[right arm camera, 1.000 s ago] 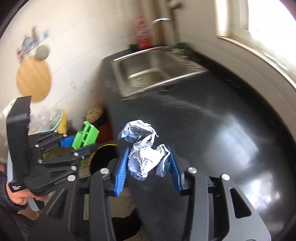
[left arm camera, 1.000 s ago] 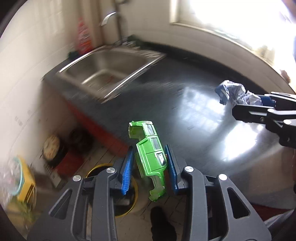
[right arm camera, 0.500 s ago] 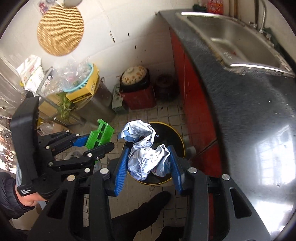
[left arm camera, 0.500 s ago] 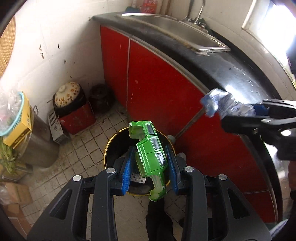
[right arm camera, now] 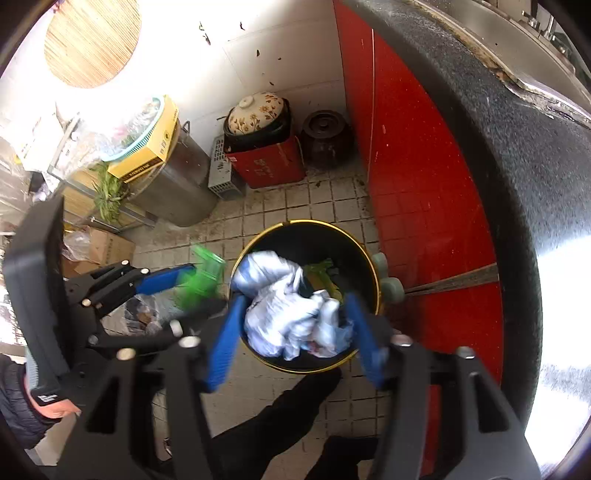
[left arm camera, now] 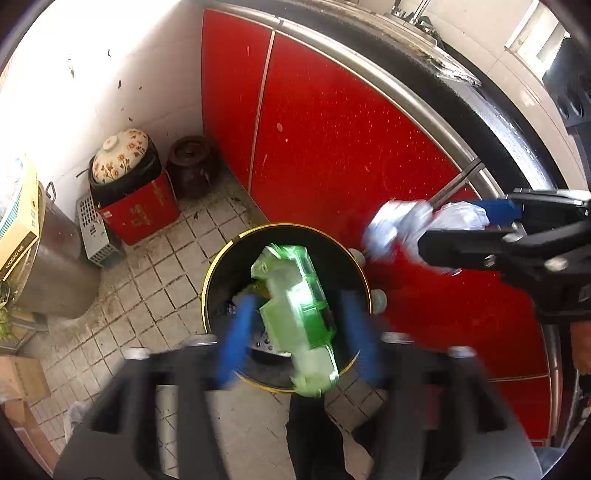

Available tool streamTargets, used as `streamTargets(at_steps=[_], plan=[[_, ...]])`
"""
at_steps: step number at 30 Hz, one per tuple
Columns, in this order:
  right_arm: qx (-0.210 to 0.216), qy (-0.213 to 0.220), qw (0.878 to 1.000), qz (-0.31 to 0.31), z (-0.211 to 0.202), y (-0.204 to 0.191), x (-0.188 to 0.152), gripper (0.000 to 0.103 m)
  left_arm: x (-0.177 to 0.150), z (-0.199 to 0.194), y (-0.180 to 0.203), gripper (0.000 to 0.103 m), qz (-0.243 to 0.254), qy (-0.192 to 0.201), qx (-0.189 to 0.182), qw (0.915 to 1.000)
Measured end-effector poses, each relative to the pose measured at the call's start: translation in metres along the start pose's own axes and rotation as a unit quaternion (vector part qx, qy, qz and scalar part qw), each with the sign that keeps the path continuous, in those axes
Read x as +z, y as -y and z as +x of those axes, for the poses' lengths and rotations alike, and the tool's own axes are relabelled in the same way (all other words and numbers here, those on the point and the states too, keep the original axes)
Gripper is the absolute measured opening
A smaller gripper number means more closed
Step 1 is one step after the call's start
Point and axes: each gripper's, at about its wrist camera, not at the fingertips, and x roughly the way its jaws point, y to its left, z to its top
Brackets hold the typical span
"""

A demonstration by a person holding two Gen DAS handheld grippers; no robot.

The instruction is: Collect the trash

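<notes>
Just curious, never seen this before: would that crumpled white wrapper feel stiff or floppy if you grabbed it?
Probably floppy: the wrapper is creased into loose folds and bulges between the opening right tongs. Likely light, since it looks like thin film. It should drop softly into the bin below.

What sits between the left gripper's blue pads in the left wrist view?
The green toy car body, blurred, above the black bin; the left gripper is opening, with gaps on both sides.

You're in a home kitchen | red cabinets (left arm camera: 332,147) under a dark counter (right arm camera: 517,166) with a steel sink (right arm camera: 517,22) | tiled floor (right arm camera: 295,206) | clay pots (left arm camera: 120,155) and boxes (right arm camera: 144,162) by the wall | bin (right arm camera: 306,229)
</notes>
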Motion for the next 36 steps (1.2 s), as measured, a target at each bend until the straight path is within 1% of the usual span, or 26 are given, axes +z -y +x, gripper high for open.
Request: streamTargets(at_steps=[1, 2, 4, 6, 7, 8, 12, 14, 16, 17, 19, 20, 21, 22, 23, 24, 25, 26, 27, 29, 30, 31, 33, 34, 36], plan=[[-0.002, 0.005, 1.000, -0.002, -0.004, 0.000, 0.000, 0.068, -0.001, -0.003, 0.001, 0.080, 0.004, 0.005, 0.003, 1.0000], [-0.005, 0.009, 1.000, -0.005, -0.007, -0.001, 0.000, 0.069, -0.001, -0.005, 0.001, 0.080, 0.009, 0.011, 0.003, 0.9999], [-0.004, 0.011, 1.000, -0.007, -0.013, -0.001, 0.000, 0.070, -0.002, -0.008, 0.003, 0.080, 0.020, 0.008, 0.010, 0.9997], [0.000, 0.019, 1.000, -0.005, -0.025, 0.000, -0.003, 0.079, -0.003, -0.013, 0.004, 0.081, 0.025, 0.007, 0.015, 0.9996], [0.001, 0.023, 1.000, -0.006, -0.031, 0.001, -0.005, 0.080, -0.004, -0.017, 0.006, 0.083, 0.026, 0.008, 0.020, 0.9994], [0.002, 0.028, 1.000, -0.005, -0.038, 0.001, -0.006, 0.084, -0.004, -0.021, 0.008, 0.088, 0.027, 0.010, 0.028, 0.9992], [-0.002, 0.048, 0.999, 0.009, -0.075, 0.007, -0.013, 0.088, 0.003, -0.041, 0.028, 0.094, 0.037, 0.018, 0.061, 0.9973], [-0.014, 0.068, 0.997, 0.021, -0.108, 0.017, -0.024, 0.093, 0.011, -0.056, 0.045, 0.096, 0.054, 0.033, 0.065, 0.9959], [-0.022, 0.090, 0.995, 0.036, -0.143, 0.031, -0.037, 0.093, 0.022, -0.073, 0.068, 0.096, 0.070, 0.048, 0.066, 0.9942], [-0.029, 0.103, 0.993, 0.044, -0.162, 0.039, -0.045, 0.094, 0.028, -0.084, 0.087, 0.096, 0.081, 0.056, 0.065, 0.9930], [-0.061, 0.125, 0.988, 0.069, -0.203, 0.061, -0.069, 0.094, 0.037, -0.098, 0.121, 0.096, 0.104, 0.069, 0.053, 0.9908], [-0.074, 0.140, 0.984, 0.085, -0.225, 0.074, -0.084, 0.095, 0.041, -0.103, 0.141, 0.096, 0.119, 0.069, 0.042, 0.9896], [-0.089, 0.157, 0.978, 0.106, -0.249, 0.090, -0.103, 0.096, 0.047, -0.109, 0.169, 0.096, 0.141, 0.068, 0.023, 0.9873], [-0.108, 0.171, 0.971, 0.128, -0.272, 0.105, -0.122, 0.096, 0.050, -0.113, 0.190, 0.096, 0.156, 0.072, 0.011, 0.9850], [-0.124, 0.182, 0.965, 0.146, -0.288, 0.115, -0.138, 0.096, 0.055, -0.119, 0.221, 0.096, 0.178, 0.078, -0.011, 0.9809], [-0.145, 0.193, 0.956, 0.170, -0.307, 0.128, -0.157, 0.096, 0.060, -0.121, 0.243, 0.096, 0.192, 0.078, -0.026, 0.9779], [-0.174, 0.206, 0.941, 0.204, -0.332, 0.143, -0.184, 0.096, 0.065, -0.124, 0.268, 0.096, 0.204, 0.075, -0.050, 0.9747], [-0.192, 0.215, 0.930, 0.228, -0.349, 0.154, -0.204, 0.096, 0.069, -0.127, 0.295, 0.096, 0.216, 0.068, -0.076, 0.9709], [-0.224, 0.225, 0.910, 0.266, -0.372, 0.167, -0.235, 0.096, 0.070, -0.127, 0.316, 0.096, 0.227, 0.064, -0.089, 0.9676], [-0.276, 0.231, 0.878, 0.315, -0.399, 0.181, -0.277, 0.096, 0.074, -0.130, 0.360, 0.096, 0.253, 0.057, -0.107, 0.9599], [-0.302, 0.230, 0.862, 0.337, -0.410, 0.186, -0.297, 0.096, 0.074, -0.130, 0.388, 0.096, 0.273, 0.053, -0.116, 0.9534], [-0.325, 0.229, 0.841, 0.367, -0.422, 0.194, -0.325, 0.096, 0.073, -0.131, 0.406, 0.096, 0.286, 0.052, -0.122, 0.9491], [-0.342, 0.228, 0.813, 0.412, -0.437, 0.202, -0.364, 0.096, 0.066, -0.132, 0.445, 0.096, 0.310, 0.045, -0.133, 0.9404], [-0.348, 0.231, 0.796, 0.439, -0.446, 0.206, -0.387, 0.096, 0.064, -0.131, 0.459, 0.096, 0.319, 0.040, -0.138, 0.9369], [-0.356, 0.235, 0.771, 0.473, -0.456, 0.206, -0.417, 0.096, 0.054, -0.132, 0.485, 0.096, 0.339, 0.032, -0.142, 0.9297]])
